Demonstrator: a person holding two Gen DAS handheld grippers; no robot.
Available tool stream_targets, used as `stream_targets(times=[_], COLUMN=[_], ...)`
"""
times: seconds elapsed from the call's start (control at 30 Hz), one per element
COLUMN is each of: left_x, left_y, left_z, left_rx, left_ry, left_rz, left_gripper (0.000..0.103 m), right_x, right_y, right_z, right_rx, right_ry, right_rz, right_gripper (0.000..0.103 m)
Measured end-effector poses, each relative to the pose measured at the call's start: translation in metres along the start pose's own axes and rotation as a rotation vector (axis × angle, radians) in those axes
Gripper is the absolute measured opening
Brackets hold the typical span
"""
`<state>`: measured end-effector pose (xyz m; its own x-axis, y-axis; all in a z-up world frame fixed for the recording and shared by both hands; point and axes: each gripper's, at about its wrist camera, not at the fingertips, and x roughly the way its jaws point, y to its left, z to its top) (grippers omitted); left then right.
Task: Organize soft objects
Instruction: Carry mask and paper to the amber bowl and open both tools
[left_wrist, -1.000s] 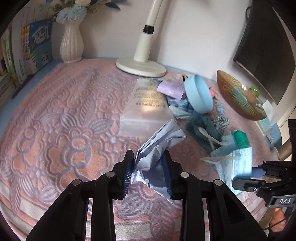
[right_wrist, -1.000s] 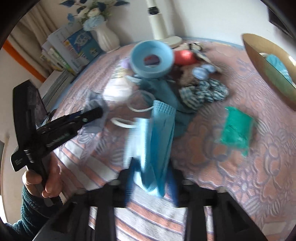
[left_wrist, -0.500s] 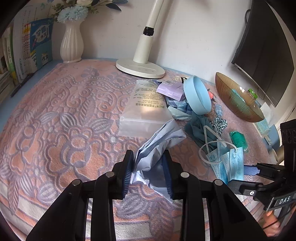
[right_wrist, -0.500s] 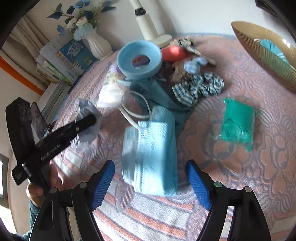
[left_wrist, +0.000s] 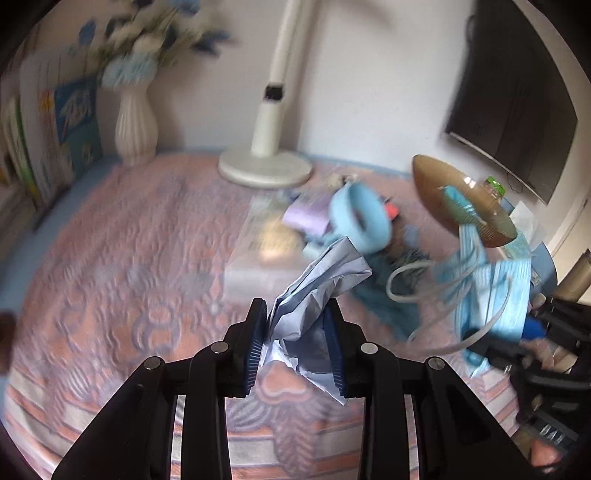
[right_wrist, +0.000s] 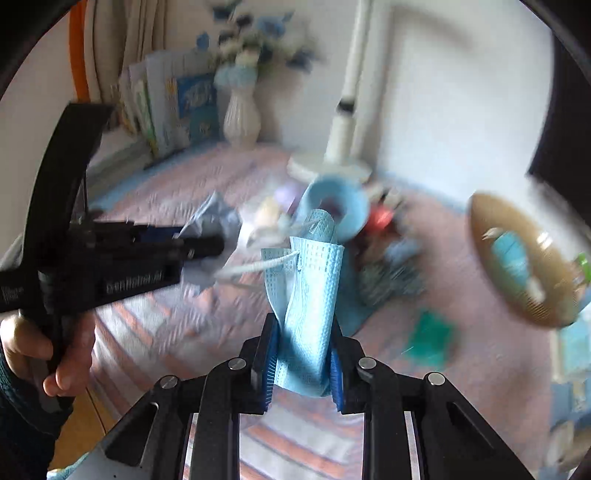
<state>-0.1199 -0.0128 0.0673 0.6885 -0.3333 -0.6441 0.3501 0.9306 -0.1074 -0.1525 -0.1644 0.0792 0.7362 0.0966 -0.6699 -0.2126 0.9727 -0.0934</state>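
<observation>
My left gripper (left_wrist: 297, 350) is shut on a crumpled grey-blue cloth (left_wrist: 317, 291), held above the pink patterned cover. My right gripper (right_wrist: 303, 362) is shut on a bundle of light blue face masks (right_wrist: 308, 295) with white ear loops, lifted off the cover. The masks also show at the right of the left wrist view (left_wrist: 491, 291), with the right gripper (left_wrist: 532, 328) below them. The left gripper with its cloth shows at the left of the right wrist view (right_wrist: 207, 247). A pile of soft items lies around a light blue ring (left_wrist: 360, 214).
A brown woven bowl (left_wrist: 461, 201) holding a blue item stands at the right. A white lamp base (left_wrist: 264, 170), a white vase (left_wrist: 135, 125) and upright books (left_wrist: 51, 136) line the back. A clear plastic pouch (left_wrist: 262, 254) and a green packet (right_wrist: 430, 339) lie on the cover.
The right gripper was open over the masks half a second ago; it has shut on them and lifted them. Both views have tilted up and are blurred. The left gripper keeps its cloth.
</observation>
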Motion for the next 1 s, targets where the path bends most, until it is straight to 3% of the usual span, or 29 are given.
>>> stream_targets(times=[0.17,0.3,0.43,0.7,0.77,0.8,0.83,0.9,1.0], left_x=[-0.018,-0.002,0.032,0.106,0.119,0.124,0.130,0.138,0.131], left_y=[-0.055,-0.093,-0.135,-0.191,-0.199,-0.203,-0.208,-0.213,-0.206], left_z=[0.052,0.098,0.139,0.161,0.165,0.167,0.168,0.169,0.162], left_rx=[0.123,0.134,0.109,0.092,0.092,0.092,0.092,0.088,0.084], left_ry=[-0.074,-0.065,-0.040,0.048,0.055,0.056,0.058,0.076,0.065], left_rz=[-0.051,-0.136,-0.217,-0.302,-0.299,-0.299,-0.307,-0.295,-0.311], left_gripper=[0.028,0.028,0.028,0.031,0.036,0.043,0.047,0.068,0.069], right_x=[-0.045,-0.070,-0.065,-0.013,-0.006,-0.004,-0.002,-0.003,-0.009], right_y=[-0.067,-0.134,-0.198,-0.276,-0.289,-0.296,-0.302,-0.309,-0.313], right_z=[0.026,0.041,0.048,0.037,0.039,0.040,0.041,0.039,0.033], right_rx=[0.095,0.230,0.366,0.558,0.573,0.578,0.580,0.585,0.601], right_ry=[-0.126,-0.187,-0.160,-0.038,-0.024,-0.017,-0.013,-0.023,-0.025], right_rz=[-0.088,-0.187,-0.256,-0.273,-0.268,-0.259,-0.247,-0.259,-0.261], right_gripper=[0.023,0.023,0.023,0.023,0.029,0.041,0.060,0.074,0.074])
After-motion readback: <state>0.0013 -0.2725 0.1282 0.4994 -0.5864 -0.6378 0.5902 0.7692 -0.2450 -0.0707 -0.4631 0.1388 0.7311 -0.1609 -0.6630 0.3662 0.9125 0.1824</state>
